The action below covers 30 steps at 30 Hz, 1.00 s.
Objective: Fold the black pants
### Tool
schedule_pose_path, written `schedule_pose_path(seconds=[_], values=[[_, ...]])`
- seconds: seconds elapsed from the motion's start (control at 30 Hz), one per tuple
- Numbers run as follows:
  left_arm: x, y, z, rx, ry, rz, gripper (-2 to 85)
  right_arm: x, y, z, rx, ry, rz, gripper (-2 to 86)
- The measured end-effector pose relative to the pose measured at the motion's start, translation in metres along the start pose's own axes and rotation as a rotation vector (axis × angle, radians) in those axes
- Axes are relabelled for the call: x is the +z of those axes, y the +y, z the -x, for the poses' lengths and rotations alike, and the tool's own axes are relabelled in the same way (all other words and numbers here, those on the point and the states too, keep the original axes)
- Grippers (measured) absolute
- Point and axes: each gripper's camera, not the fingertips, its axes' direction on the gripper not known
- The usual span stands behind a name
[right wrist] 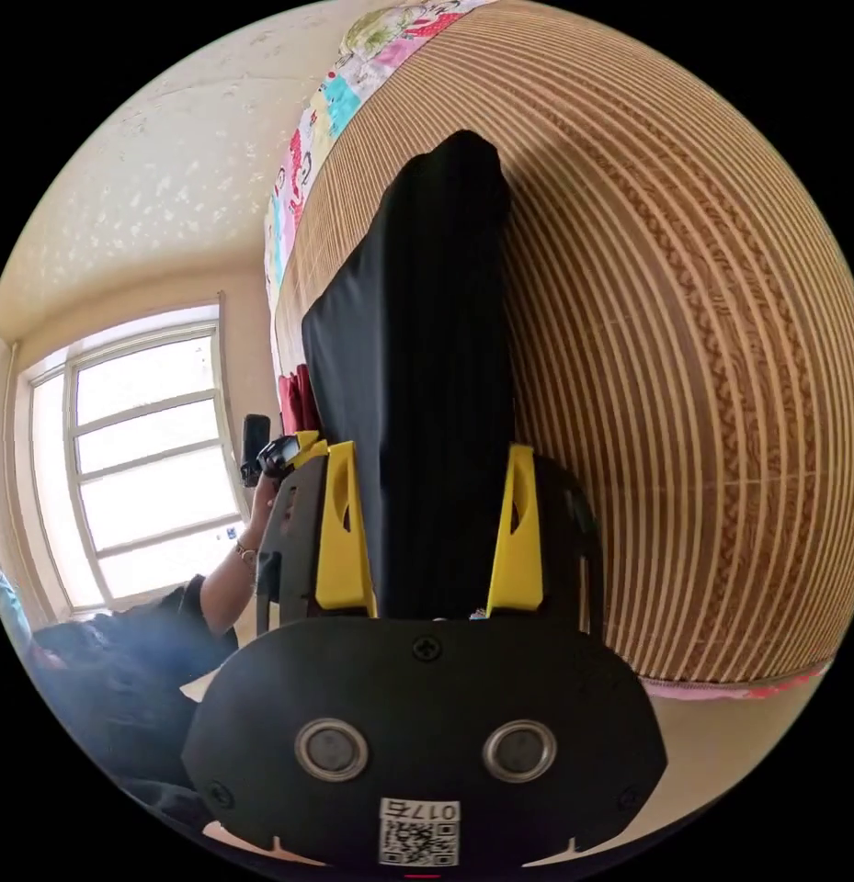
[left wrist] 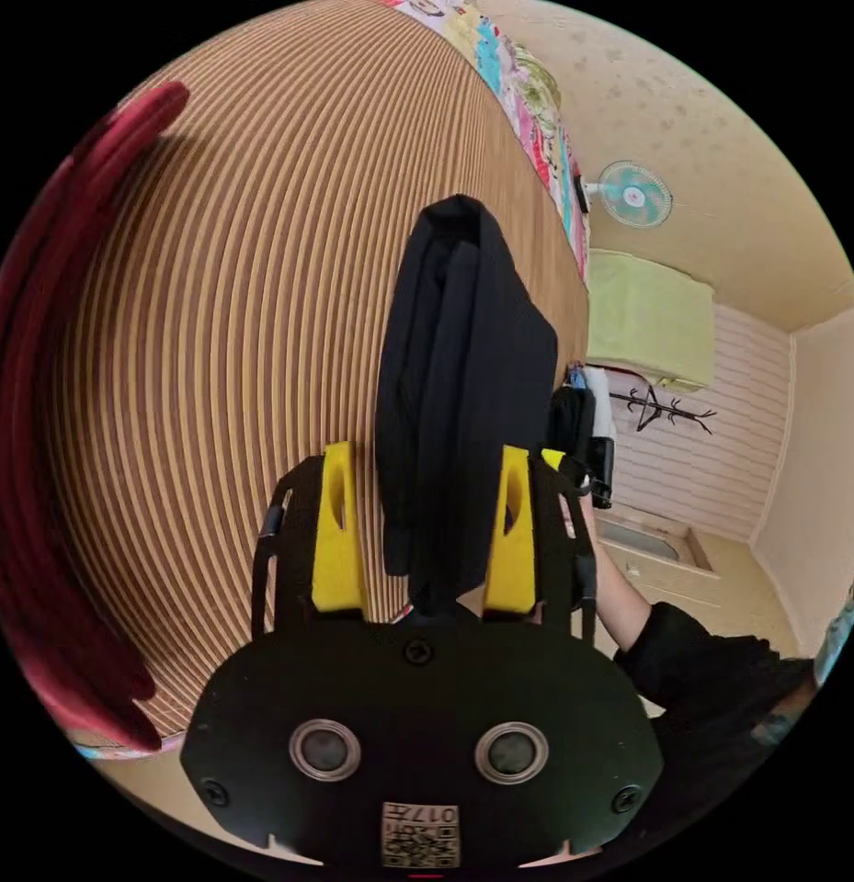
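Observation:
The black pants [left wrist: 463,367] are folded into a long, thick bundle that runs away from the camera over a striped bamboo mat [left wrist: 233,322]. In the left gripper view the bundle lies between the yellow jaws of my left gripper [left wrist: 425,459]. Those jaws stand wide apart, and a strip of mat shows between one jaw and the cloth. In the right gripper view the black pants [right wrist: 417,386] span the whole gap of my right gripper [right wrist: 433,455], touching both jaws. The right gripper [left wrist: 578,441] also appears just beyond the pants, and the left gripper [right wrist: 284,455] sits beside them in a hand.
A dark red cloth [left wrist: 31,413] lies along one edge of the mat. A patterned sheet [left wrist: 528,101] borders the far edge. A wall fan [left wrist: 634,193], a green cloth [left wrist: 647,322] and a window [right wrist: 142,469] show beyond. The person's black sleeve [left wrist: 702,661] shows.

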Motion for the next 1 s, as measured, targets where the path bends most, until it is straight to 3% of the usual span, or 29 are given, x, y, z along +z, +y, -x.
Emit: schedule_pose_path(seconds=[0.1,0.23,0.3,0.4,0.53,0.7,0.83,0.93,1.0], values=[[0.041,0.002,0.007,-0.050,0.092,0.207,14.6,0.024,0.005,0.018,-0.009,0.014,0.053,17.3],[0.055,0.048,0.006,-0.090,0.028,0.256,11.7,0.035,0.046,0.014,0.037,-0.150,0.209,13.2],[0.064,0.092,-0.007,-0.084,0.114,0.262,9.8,0.022,0.072,0.022,0.005,-0.178,0.222,11.8],[0.075,0.138,-0.041,-0.113,0.240,0.236,9.4,-0.024,0.108,0.048,-0.067,-0.229,0.199,9.9],[0.084,0.155,-0.119,-0.036,0.265,0.184,9.2,-0.117,0.134,0.091,-0.171,-0.200,0.147,8.7],[0.143,0.115,-0.274,0.271,0.272,0.219,9.2,-0.275,0.158,0.120,-0.296,-0.117,-0.024,8.6],[0.210,0.072,-0.365,0.444,0.315,0.232,9.7,-0.402,0.168,0.113,-0.259,0.025,-0.191,9.8],[0.284,0.036,-0.411,0.495,0.195,0.277,13.6,-0.463,0.176,0.082,-0.100,0.385,-0.370,10.9],[0.338,0.023,-0.416,0.422,0.083,0.407,16.5,-0.484,0.186,0.063,0.094,0.579,-0.424,10.1]])
